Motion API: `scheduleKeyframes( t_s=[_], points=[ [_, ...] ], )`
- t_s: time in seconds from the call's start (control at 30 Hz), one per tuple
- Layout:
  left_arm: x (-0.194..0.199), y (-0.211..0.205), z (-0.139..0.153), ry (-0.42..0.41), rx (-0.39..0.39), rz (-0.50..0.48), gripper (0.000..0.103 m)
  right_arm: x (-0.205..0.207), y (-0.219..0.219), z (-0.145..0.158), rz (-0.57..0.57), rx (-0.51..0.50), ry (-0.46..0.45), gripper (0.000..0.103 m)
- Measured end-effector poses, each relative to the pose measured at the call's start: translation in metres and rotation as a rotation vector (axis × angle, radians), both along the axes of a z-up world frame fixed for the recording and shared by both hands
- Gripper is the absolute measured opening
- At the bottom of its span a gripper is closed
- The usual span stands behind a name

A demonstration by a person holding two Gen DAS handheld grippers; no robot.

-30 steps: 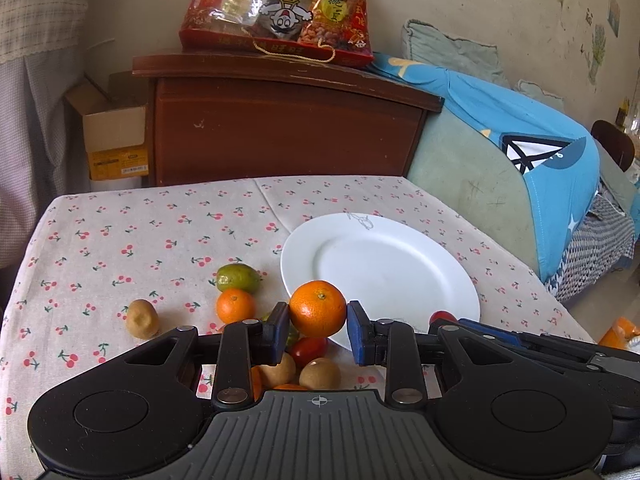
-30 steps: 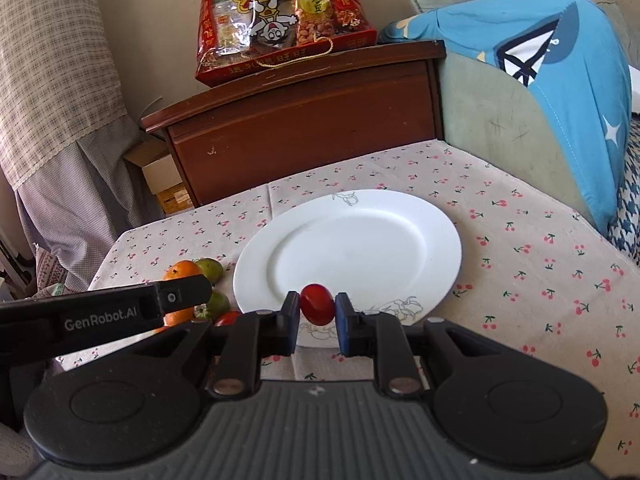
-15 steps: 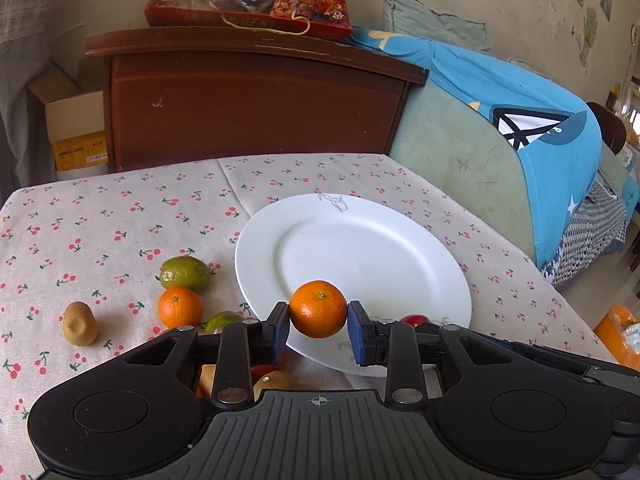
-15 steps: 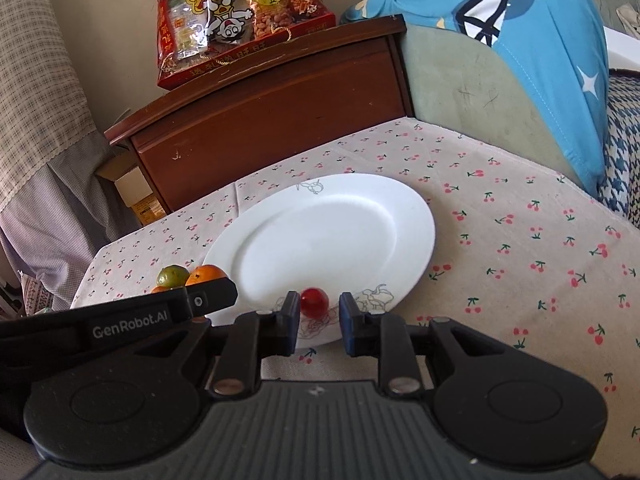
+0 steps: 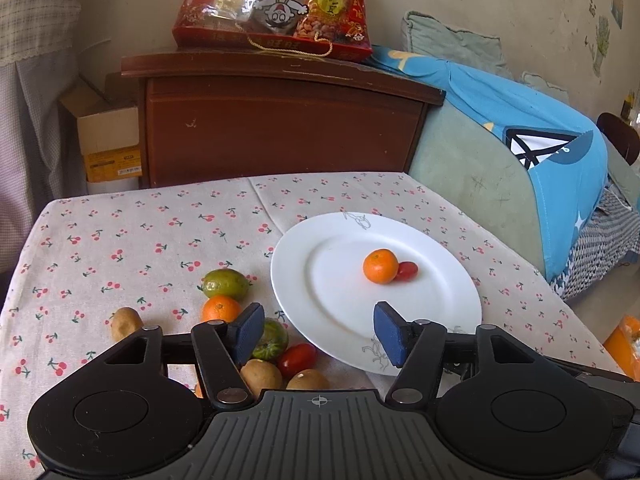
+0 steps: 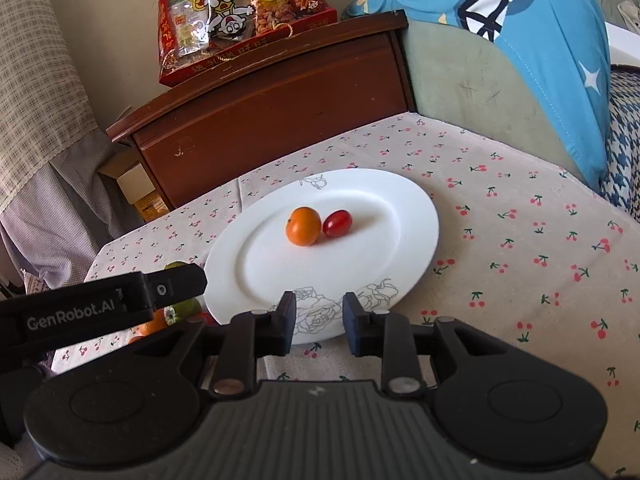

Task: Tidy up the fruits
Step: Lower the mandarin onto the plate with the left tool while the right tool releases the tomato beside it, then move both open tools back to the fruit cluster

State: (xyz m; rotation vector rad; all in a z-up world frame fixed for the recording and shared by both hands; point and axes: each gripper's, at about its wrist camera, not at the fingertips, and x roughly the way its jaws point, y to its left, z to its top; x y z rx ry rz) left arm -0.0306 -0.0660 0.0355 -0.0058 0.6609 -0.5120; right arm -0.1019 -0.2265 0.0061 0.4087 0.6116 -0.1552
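Observation:
A white plate (image 5: 340,312) (image 6: 256,276) lies on the cherry-print tablecloth. On it sit an orange (image 5: 380,266) (image 6: 303,226) and a red cherry tomato (image 5: 407,271) (image 6: 337,223), touching. My left gripper (image 5: 320,332) is open and empty, above the plate's near left rim. My right gripper (image 6: 319,322) is open and empty at the plate's near edge. Left of the plate lie a green fruit (image 5: 225,284), another orange (image 5: 221,309), a striped green fruit (image 5: 272,338), a red tomato (image 5: 297,355) and brown kiwis (image 5: 261,376).
A brown kiwi (image 5: 125,322) lies apart at the left. A dark wooden cabinet (image 5: 280,120) with a red snack bag (image 5: 276,4) stands behind the table. A sofa with a blue cover (image 5: 552,168) is at the right. The left gripper's body (image 6: 100,304) shows in the right wrist view.
Both grippers opened and drew back. The orange left my left gripper and the cherry tomato left my right gripper; both now rest on the plate.

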Motion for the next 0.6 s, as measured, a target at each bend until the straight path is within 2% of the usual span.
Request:
scheduleKeyframes(
  t_s=[0.37,0.6],
  points=[
    [-0.007,0.044,0.006,0.037,-0.002,0.13,0.062,-0.008,0.015,0.002,0.07,0.006,0.013,0.032],
    [-0.011,0.067,0.0,0.079,0.03,0.22,0.062,-0.014,0.033,0.003,0.166,0.039,0.008,0.032]
  ],
)
